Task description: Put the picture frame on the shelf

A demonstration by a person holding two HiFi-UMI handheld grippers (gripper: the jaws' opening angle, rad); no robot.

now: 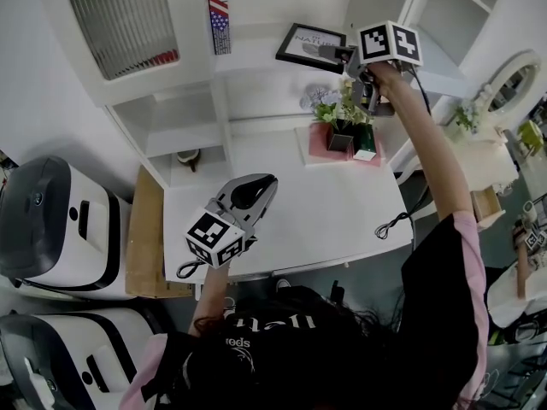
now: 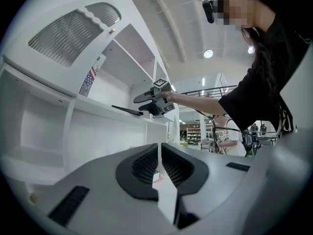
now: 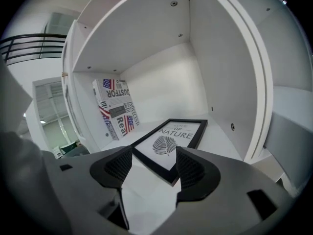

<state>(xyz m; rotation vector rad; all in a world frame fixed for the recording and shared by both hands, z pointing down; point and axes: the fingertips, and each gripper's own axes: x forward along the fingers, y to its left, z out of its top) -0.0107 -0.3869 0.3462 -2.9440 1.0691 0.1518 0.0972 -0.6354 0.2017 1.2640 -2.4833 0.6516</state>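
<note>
- The picture frame (image 3: 173, 138) lies flat on the white shelf (image 3: 220, 133), centre of the right gripper view, with its long axis running toward the back wall.
- The right gripper (image 3: 153, 161) is nearer: its jaws are spread wide, and the frame's near corner sits between them unpressed.
- The frame is a thin black rectangular moulding around a leaf print, and the shelf is smooth and painted.
- The left gripper (image 1: 254, 193), lower centre of the head view, has its jaws together and empty, well apart from the frame.
</note>
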